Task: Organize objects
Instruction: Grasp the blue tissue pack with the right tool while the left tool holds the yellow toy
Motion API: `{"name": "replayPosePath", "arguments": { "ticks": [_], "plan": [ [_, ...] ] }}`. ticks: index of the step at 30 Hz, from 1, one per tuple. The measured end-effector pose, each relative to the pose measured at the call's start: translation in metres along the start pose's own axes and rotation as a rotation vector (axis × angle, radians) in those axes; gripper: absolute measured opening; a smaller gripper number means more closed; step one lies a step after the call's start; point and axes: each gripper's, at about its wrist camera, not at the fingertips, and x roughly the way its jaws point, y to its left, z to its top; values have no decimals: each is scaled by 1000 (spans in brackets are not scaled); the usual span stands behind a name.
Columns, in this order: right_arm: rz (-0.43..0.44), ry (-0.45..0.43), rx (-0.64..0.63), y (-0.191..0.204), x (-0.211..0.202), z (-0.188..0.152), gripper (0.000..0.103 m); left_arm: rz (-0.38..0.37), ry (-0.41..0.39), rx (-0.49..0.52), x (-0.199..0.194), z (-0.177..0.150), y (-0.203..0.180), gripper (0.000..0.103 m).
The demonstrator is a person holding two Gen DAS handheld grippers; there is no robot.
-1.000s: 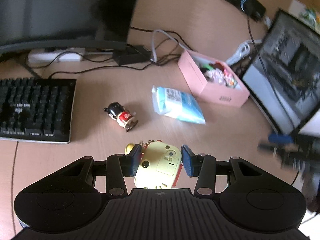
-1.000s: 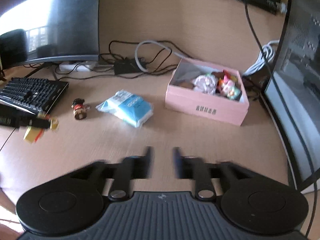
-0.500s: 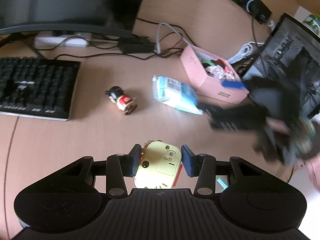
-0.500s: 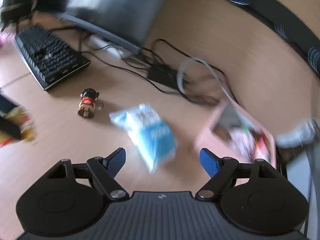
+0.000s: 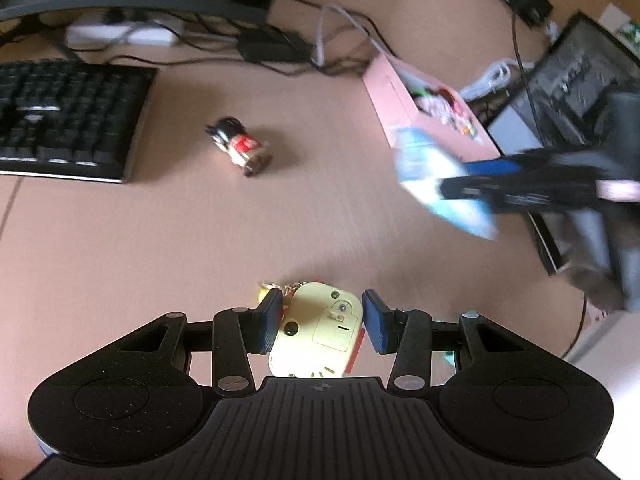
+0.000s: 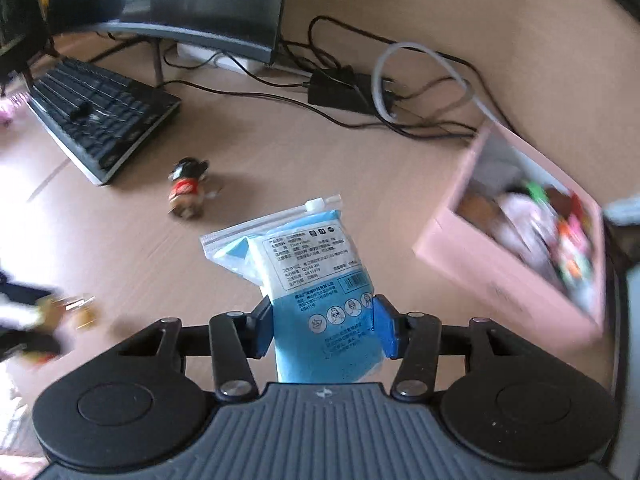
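My left gripper (image 5: 320,322) is shut on a yellow toy with a keychain (image 5: 320,334), held above the desk. My right gripper (image 6: 324,326) is shut on a blue bag of face masks (image 6: 316,280), lifted off the desk; it also shows blurred in the left wrist view (image 5: 436,184), held by the right gripper (image 5: 480,184) near the pink box (image 5: 400,96). The pink box (image 6: 500,268) is open and holds several small toys. A small figurine in red (image 5: 240,146) lies on the desk; it also shows in the right wrist view (image 6: 186,192).
A black keyboard (image 5: 60,120) lies at the left, also in the right wrist view (image 6: 100,116). A curved monitor (image 6: 200,4), a power strip and tangled cables (image 6: 360,92) run along the back. A laptop screen (image 5: 572,80) stands at the right.
My right gripper opened, closed on the blue mask bag and lifted it toward the pink box. My left gripper kept its hold on the yellow toy.
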Motion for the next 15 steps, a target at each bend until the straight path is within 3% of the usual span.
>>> {"name": "replayPosePath", "arguments": {
  "ticks": [4,7,12,15],
  "plan": [
    [-35,-53,107,-13,-60,-38,50,-42,29,66,6,10,-20,48],
    [-120,-132,163,-18,-94,-65,50,-85,13,93,4,33,-38,48],
    [-191,-193,252,-34,-122,-100,50,-180,-126,171,-14,105,-92,48],
    [-210,-226,308,-49,-130,-111,50,-182,-223,248,-15,154,-133,48]
  ]
}}
